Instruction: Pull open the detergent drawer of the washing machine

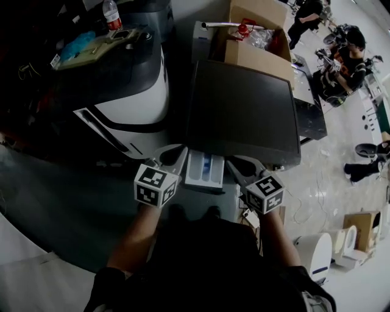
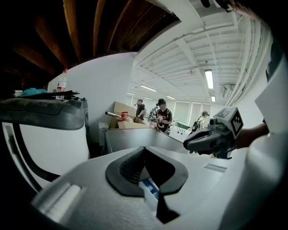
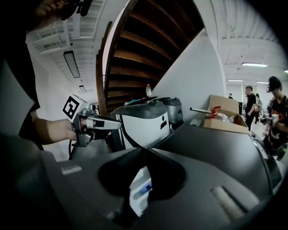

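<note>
At the far left a white and dark appliance [image 1: 137, 91] carries one clear bottle [image 1: 111, 13] with a red cap. Right of it, nearer the person, the left gripper [image 1: 177, 153] sits just beside the left edge of the detergent drawer [image 1: 205, 170]. Its own view shows the black fingers [image 2: 128, 168] clenched tip to tip on nothing, with the drawer's white wall and blue insert visible only through the gap behind the tips. The drawer juts toward the near side from the front of the washing machine [image 1: 244, 109], between the two grippers, and neither seems to touch it in the head view. The right gripper [image 1: 236, 161] flanks its right edge, its fingers [image 3: 168, 177] likewise closed together and empty. Since the drawer looks open, I judge the pull to be at or near its end. If more travel is wanted, one gripper should release its fingers, take the front lip squarely and draw straight toward the near side, level and without twisting, with the other held clear. By count there are one washing machine, one drawer, two grippers, one bottle and two cardboard boxes, one behind the machine [image 1: 256, 52] and one at the near right [image 1: 361, 224]. At least two people [image 1: 348, 55] are at the far right.
</note>
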The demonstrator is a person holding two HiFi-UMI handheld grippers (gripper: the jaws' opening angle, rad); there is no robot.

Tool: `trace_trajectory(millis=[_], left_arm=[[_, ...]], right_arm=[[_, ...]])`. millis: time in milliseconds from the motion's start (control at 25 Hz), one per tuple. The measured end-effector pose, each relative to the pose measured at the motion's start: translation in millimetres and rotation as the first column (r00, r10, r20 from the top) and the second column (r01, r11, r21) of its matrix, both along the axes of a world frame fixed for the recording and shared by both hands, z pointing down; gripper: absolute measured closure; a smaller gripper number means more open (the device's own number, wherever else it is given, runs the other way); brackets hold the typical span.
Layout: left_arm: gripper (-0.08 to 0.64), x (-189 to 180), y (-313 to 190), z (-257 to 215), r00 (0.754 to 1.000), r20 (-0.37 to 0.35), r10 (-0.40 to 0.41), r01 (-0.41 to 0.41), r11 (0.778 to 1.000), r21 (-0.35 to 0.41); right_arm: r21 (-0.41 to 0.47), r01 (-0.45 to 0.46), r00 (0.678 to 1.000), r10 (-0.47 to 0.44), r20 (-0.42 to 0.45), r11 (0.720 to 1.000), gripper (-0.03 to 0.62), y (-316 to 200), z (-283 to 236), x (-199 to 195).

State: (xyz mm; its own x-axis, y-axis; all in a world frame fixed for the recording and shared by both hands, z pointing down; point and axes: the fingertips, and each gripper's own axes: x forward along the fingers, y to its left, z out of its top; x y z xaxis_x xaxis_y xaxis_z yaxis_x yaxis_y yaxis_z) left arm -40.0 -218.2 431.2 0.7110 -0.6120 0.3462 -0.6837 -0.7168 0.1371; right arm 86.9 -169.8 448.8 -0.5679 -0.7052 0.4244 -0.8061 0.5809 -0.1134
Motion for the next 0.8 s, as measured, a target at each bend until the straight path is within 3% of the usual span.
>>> trace_trajectory(millis=[320, 800], left_arm=[[0.549, 16.5, -26.2, -30.7, 0.996, -0.004, -0.085, 0.085, 0.995, 0.056], [0.549, 40.5, -37.2, -44.8, 0.994, 0.011, -0.111, 0.109, 0.990, 0.084]], right_arm=[[0.140, 0.028, 0.995, -0.041, 0.092, 0.990, 0.589, -23.5, -52.4, 40.0], [0.181, 0.059, 0.993, -0.076, 0.091, 0.982, 0.589, -31.0, -60.9, 63.9]])
